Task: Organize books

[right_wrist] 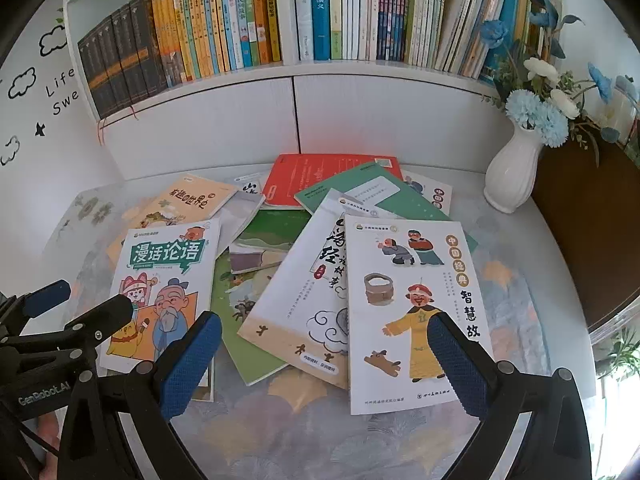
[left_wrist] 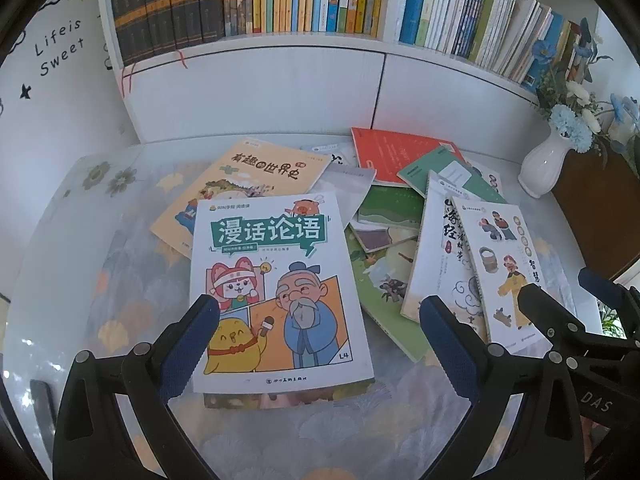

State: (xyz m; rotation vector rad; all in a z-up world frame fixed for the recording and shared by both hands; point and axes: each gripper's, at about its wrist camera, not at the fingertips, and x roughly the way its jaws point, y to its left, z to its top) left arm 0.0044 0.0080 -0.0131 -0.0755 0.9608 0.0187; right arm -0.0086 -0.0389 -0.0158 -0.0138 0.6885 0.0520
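Note:
Several children's books lie scattered on the table. A white comic-cover book with a teal title (left_wrist: 276, 292) (right_wrist: 164, 280) lies on top at the left. My left gripper (left_wrist: 320, 312) is open above it, fingers either side, holding nothing. A white book with a yellow-robed figure (right_wrist: 412, 312) (left_wrist: 504, 272) tops the right pile. My right gripper (right_wrist: 324, 340) is open above its near edge, empty. It also shows in the left wrist view (left_wrist: 568, 292). An orange book (left_wrist: 240, 192) and a red book (right_wrist: 320, 180) lie further back.
A white shelf (left_wrist: 280, 46) filled with upright books runs along the back wall. A white vase with blue flowers (right_wrist: 516, 172) stands at the right rear, beside a dark brown cabinet (right_wrist: 592, 240). The table has a floral cloth (right_wrist: 320, 440).

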